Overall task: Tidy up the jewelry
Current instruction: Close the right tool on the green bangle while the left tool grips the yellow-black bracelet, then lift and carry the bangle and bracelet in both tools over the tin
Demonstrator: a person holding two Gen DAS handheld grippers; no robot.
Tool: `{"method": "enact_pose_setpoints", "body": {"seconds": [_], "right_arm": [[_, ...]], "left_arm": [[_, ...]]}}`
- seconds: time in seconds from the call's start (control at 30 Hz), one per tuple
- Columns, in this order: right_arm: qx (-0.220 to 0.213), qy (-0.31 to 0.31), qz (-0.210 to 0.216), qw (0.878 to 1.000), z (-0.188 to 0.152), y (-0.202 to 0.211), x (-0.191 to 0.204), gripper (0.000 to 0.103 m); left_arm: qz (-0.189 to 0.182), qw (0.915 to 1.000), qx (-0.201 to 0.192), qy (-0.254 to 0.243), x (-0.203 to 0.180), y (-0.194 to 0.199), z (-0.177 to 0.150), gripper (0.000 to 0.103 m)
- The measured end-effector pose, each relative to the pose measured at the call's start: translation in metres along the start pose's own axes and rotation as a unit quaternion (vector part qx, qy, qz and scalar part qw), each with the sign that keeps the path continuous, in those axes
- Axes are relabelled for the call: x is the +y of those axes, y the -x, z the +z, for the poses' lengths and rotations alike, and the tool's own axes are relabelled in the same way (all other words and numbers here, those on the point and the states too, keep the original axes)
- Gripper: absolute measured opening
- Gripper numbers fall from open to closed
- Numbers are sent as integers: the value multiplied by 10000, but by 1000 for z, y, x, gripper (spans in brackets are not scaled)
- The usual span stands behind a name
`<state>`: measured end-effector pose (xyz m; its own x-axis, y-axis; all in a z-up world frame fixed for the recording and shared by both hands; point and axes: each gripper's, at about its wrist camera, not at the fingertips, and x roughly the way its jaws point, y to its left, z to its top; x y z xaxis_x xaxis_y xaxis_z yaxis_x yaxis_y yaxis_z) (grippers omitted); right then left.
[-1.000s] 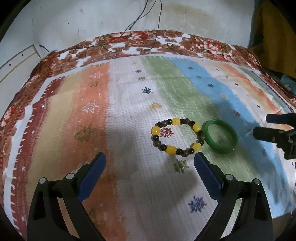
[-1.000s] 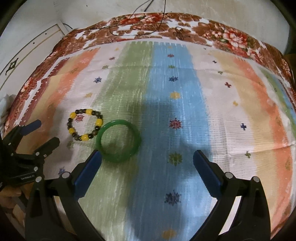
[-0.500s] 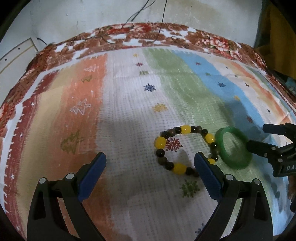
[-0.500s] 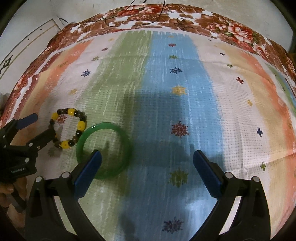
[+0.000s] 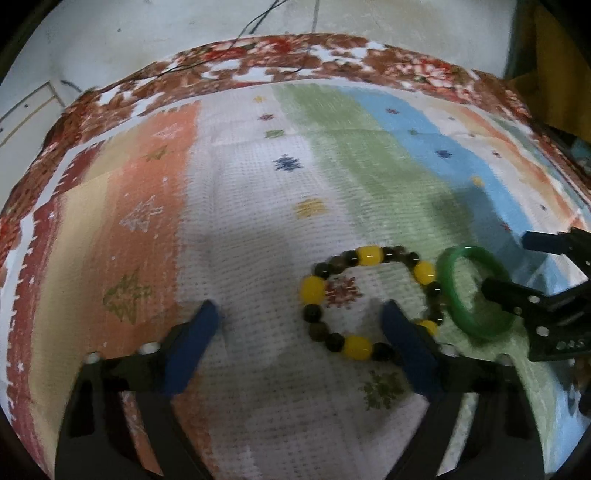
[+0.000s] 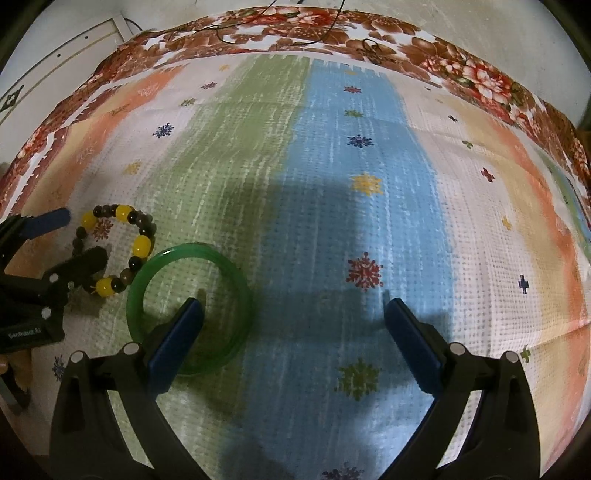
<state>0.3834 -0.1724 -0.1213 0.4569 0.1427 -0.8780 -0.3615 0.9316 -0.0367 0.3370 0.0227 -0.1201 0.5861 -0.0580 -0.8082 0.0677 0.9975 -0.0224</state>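
A bracelet of yellow and dark beads [image 5: 369, 301] lies flat on the striped cloth, touching a green bangle [image 5: 474, 291] on its right. My left gripper [image 5: 301, 325] is open, low over the cloth, with its right finger [image 5: 406, 343] inside the bead ring. My right gripper [image 6: 293, 321] is open, with its left finger [image 6: 177, 339] inside the green bangle [image 6: 188, 306]. The bead bracelet [image 6: 114, 251] shows in the right wrist view at the left, beside the left gripper [image 6: 55, 247].
A striped cloth [image 6: 354, 206] with small star prints and a floral border [image 6: 472, 70] covers the surface. A thin black cable [image 5: 258, 18] runs over the pale floor behind it. The cloth's edge is close on the right in the left wrist view.
Both grippers have moved down and forward toward the jewelry. The left one's right finger is now inside the bead ring and the right one's left finger is inside the bangle.
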Motion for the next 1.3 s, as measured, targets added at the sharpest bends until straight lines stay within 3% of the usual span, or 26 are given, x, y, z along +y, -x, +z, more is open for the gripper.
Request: {"method": "enact_pose_setpoints", "body": {"seconds": [0.13, 0.23, 0.3, 0.37, 0.47, 0.8, 1.3], "right_arm": [[13, 174, 53, 9998, -1, 1, 4, 84], [32, 281, 121, 9995, 0, 4, 10, 66], [36, 324, 135, 9994, 0, 6, 13, 48], [62, 368, 199, 9991, 0, 7, 17, 37], [89, 490, 256, 9984, -1, 8, 23, 11], [51, 633, 294, 9975, -8, 19, 28, 9], [-466, 539, 510, 9962, -17, 107, 43, 10]], "left_arm": [[34, 9998, 0, -183, -4, 1, 0, 63], [98, 9996, -25, -252, -6, 2, -1, 48], [161, 9996, -42, -228, -5, 3, -1, 35], [255, 9995, -61, -153, -1, 3, -1, 12], [184, 9997, -43, -170, 0, 3, -1, 12], [224, 9995, -40, -227, -2, 16, -6, 11], [203, 9993, -295, -57, -1, 91, -14, 11]]}}
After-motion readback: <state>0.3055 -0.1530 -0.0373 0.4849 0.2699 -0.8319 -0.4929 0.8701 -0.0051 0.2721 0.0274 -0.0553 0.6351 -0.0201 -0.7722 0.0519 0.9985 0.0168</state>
